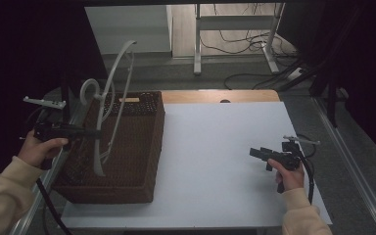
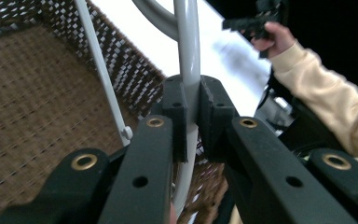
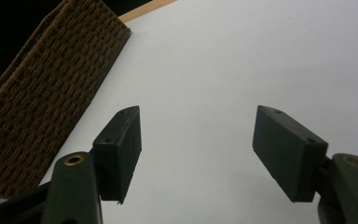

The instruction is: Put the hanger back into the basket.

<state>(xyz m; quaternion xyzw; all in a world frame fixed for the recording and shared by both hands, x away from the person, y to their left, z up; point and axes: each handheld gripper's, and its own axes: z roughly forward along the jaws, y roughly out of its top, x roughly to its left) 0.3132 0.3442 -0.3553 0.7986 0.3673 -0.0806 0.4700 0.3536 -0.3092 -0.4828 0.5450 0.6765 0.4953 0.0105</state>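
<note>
Grey clothes hanger (image 1: 108,103) held upright over the brown woven basket (image 1: 132,161), at the left side of the white table top (image 1: 225,161); hook curled at the top left, long curved shoulder rising toward the far side, thin lower bar running alongside it. Clamped by the left gripper (image 1: 95,133), jaws closed on the hanger's lower stem, with the left hand (image 1: 41,147) behind it. Seen close in the left gripper view: hanger (image 2: 188,46) pinched between the two black pads (image 2: 175,116) of the left gripper (image 2: 193,116), grey tube passing straight through them, thin bar (image 2: 100,70) slanting beside it, basket (image 2: 32,107) weave below. Lower end of the hanger hidden behind the jaws there, top end cut off by the frame edge. No brand, label or readable writing anywhere. A pale strip on the basket's far rim, too small to tell what it is. Right gripper (image 1: 260,153) low over the table at the right side, well apart from the basket, gripped by the right hand (image 1: 289,174); jaws spread wide and holding nothing, as shown in the right gripper view, where the right gripper (image 3: 198,154) has bare white table top (image 3: 223,70) between its pads and the basket (image 3: 42,98) side at the left edge. Right hand (image 2: 272,37) also visible far off in the left gripper view, blurred, with a cream sleeve (image 2: 326,102) below it. Surroundings beyond the table mostly dark; floor cables (image 1: 240,44) and a metal frame faintly visible at the top of the high view.
</note>
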